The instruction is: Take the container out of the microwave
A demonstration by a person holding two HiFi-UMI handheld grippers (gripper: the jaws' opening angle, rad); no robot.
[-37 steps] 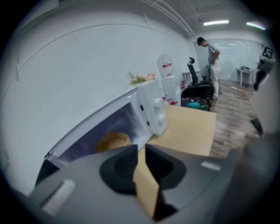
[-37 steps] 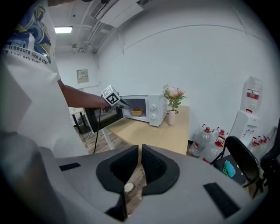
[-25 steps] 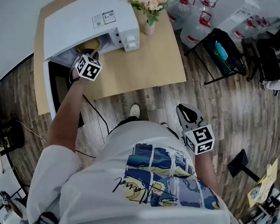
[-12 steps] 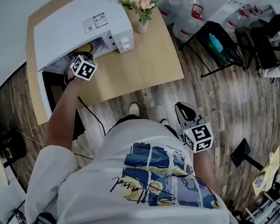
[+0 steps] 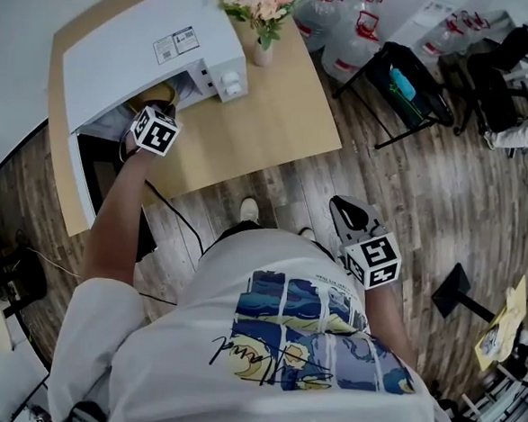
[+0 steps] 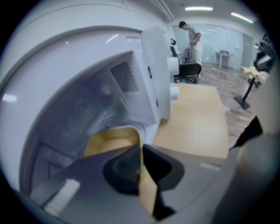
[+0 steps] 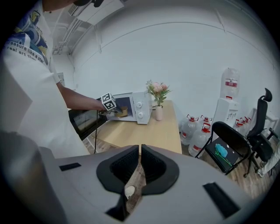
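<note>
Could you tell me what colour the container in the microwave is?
Mustard yellow: the container shows best in the left gripper view.

The microwave (image 5: 149, 49) sits at the table's (image 5: 260, 133) far left corner, with the container (image 5: 158, 93) inside it. A vase (image 5: 257, 50) stands just right of it at the far edge. Bottles (image 5: 348, 40) and a chair (image 5: 403, 89) stand on the floor (image 5: 409, 198) beyond the right edge.
</note>
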